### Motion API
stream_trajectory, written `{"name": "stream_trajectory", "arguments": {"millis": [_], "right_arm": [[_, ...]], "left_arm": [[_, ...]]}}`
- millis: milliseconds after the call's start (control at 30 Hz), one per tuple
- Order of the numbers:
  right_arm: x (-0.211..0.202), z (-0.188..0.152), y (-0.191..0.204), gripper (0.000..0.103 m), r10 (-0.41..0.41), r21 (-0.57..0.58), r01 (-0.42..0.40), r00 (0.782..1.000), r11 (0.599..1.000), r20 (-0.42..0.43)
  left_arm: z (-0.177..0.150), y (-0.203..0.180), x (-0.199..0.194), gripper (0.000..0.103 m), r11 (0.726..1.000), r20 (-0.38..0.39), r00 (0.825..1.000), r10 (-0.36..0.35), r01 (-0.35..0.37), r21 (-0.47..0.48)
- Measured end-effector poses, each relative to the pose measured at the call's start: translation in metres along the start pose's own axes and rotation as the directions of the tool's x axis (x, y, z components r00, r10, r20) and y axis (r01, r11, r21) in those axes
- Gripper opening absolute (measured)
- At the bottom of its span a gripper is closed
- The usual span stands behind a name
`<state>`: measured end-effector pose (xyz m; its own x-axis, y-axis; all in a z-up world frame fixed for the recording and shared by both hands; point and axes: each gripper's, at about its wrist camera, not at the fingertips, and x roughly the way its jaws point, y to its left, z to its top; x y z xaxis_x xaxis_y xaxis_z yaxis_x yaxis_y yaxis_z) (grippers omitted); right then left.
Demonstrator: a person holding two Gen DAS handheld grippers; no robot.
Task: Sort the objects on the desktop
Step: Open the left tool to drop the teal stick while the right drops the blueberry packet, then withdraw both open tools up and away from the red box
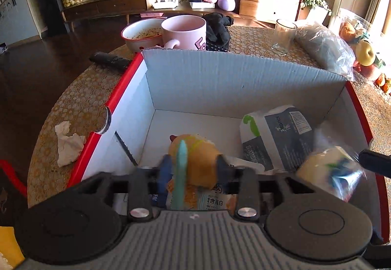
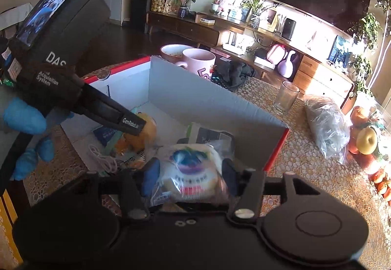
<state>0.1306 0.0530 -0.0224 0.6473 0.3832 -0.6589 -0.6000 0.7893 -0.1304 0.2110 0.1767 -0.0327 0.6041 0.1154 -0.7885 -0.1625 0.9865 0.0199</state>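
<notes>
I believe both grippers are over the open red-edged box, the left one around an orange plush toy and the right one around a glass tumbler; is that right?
Not quite. The right gripper is around a plastic-wrapped packet, not a tumbler; the right wrist view shows it. The glass stands on the table beyond the box. The rest holds: the left gripper is around the orange plush toy.

Both wrist cams close above white cardboard box [image 1: 220, 79], facing in, sharing box interior, pink mug [image 2: 199, 59].
</notes>
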Motion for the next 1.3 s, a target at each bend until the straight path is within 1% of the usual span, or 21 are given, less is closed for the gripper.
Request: {"name": "stream_trajectory", "arguments": {"millis": [33, 67, 233, 300, 500, 633, 933, 1167, 1300], "right_arm": [[-0.002, 0.0, -0.002, 0.064, 0.001, 0.006, -0.001, 1.0, 1.0, 0.004], [-0.005, 0.0, -0.003, 0.065, 0.0, 0.011, 0.0, 1.0, 1.0, 0.008], [-0.016, 0.001, -0.008, 0.066, -0.005, 0.022, 0.005, 1.0, 1.0, 0.019], [-0.021, 0.002, -0.011, 0.07, -0.007, 0.033, 0.006, 1.0, 0.999, 0.026], [-0.035, 0.001, -0.017, 0.073, -0.013, 0.051, 0.011, 0.999, 0.999, 0.041], [-0.044, 0.0, -0.02, 0.074, -0.017, 0.06, 0.015, 0.999, 0.998, 0.048], [-0.067, -0.006, -0.031, 0.074, -0.029, 0.103, 0.021, 0.997, 0.994, 0.078], [-0.083, -0.01, -0.03, 0.076, -0.017, 0.119, 0.005, 0.995, 0.993, 0.103], [-0.09, -0.011, -0.028, 0.076, -0.006, 0.124, -0.009, 0.993, 0.992, 0.118]], "left_arm": [[-0.001, -0.001, -0.003, 0.077, 1.0, 0.014, 1.0, 0.005, -0.005, -0.003], [-0.002, -0.001, -0.006, 0.081, 1.0, 0.029, 1.0, 0.008, -0.007, -0.005], [-0.002, -0.006, -0.019, 0.081, 1.0, 0.047, 0.999, 0.001, 0.0, -0.007], [-0.002, -0.009, -0.023, 0.081, 1.0, 0.051, 0.999, 0.003, -0.003, -0.003], [-0.006, -0.015, -0.037, 0.081, 1.0, 0.062, 0.998, -0.002, 0.001, 0.003], [-0.009, -0.016, -0.048, 0.081, 1.0, 0.075, 0.997, 0.002, -0.003, 0.007], [-0.02, -0.013, -0.073, 0.081, 0.999, 0.1, 0.995, -0.022, 0.025, -0.026], [-0.028, -0.017, -0.093, 0.081, 1.0, 0.123, 0.992, -0.03, 0.031, -0.005], [-0.034, -0.018, -0.102, 0.083, 1.0, 0.131, 0.991, -0.031, 0.031, 0.0]]}}
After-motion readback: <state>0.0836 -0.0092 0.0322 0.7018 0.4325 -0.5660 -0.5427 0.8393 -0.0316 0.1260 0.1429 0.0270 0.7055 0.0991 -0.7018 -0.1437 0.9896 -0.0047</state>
